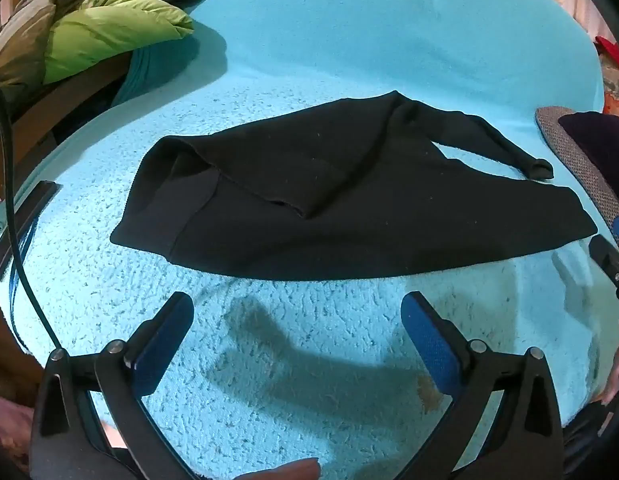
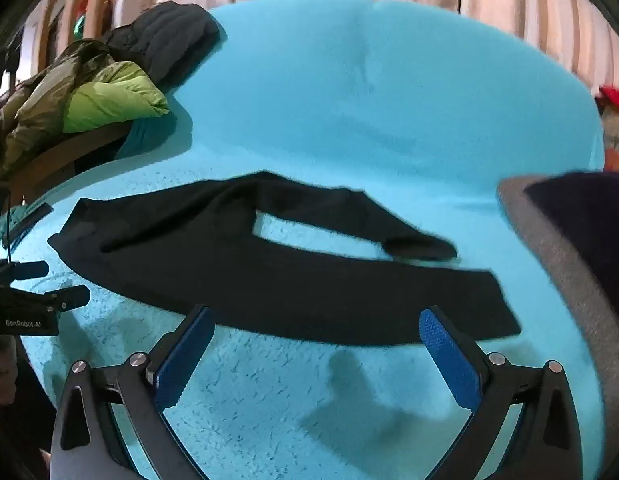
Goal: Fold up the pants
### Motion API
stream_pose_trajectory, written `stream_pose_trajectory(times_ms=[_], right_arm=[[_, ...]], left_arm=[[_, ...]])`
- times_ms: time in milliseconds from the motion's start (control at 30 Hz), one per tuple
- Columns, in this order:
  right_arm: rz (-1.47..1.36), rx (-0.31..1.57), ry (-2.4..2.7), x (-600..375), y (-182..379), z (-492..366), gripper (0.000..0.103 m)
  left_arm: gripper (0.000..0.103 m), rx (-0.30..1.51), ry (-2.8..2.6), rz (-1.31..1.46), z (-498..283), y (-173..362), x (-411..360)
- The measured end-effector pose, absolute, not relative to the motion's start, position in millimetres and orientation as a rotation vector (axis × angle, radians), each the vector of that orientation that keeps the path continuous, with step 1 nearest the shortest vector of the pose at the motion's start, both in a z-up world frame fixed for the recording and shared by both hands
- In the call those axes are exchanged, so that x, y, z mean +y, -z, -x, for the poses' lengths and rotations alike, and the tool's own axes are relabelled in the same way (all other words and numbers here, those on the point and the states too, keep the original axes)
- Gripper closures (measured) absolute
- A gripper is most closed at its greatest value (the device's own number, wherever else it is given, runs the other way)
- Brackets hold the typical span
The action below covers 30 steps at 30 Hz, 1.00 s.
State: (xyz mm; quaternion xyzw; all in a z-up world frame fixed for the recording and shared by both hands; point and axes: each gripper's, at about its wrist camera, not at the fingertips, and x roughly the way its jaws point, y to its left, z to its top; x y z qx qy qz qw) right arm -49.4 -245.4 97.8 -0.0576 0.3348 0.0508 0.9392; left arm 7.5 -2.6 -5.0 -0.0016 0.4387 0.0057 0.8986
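Black pants (image 1: 349, 208) lie flat on the turquoise blanket (image 1: 309, 360), legs splayed apart. My left gripper (image 1: 297, 320) and right gripper (image 2: 317, 332) hover before them, both spread wide, empty. The far leg's cuff looks curled, possibly; grabbing one layer could skew the fold.

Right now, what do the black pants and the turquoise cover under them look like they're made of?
Black pants: a soft matte knit, probably fleece or jersey. They lie limp, show no sheen, and have a flat band at the waist end.
Turquoise cover: a plush fleece or terry-like fabric with a nubby, clumped pile. The exact fibre cannot be told.
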Motion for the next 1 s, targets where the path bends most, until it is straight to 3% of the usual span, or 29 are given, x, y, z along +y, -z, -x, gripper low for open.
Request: stream_pose_trajectory(times_ms=[1000], right_arm=[[0.06,0.769,-0.014,-259.9,-84.6,39.5,0.001]], left_arm=[[0.0,0.863,-0.037,0.011,-2.1,-4.9,4.7]])
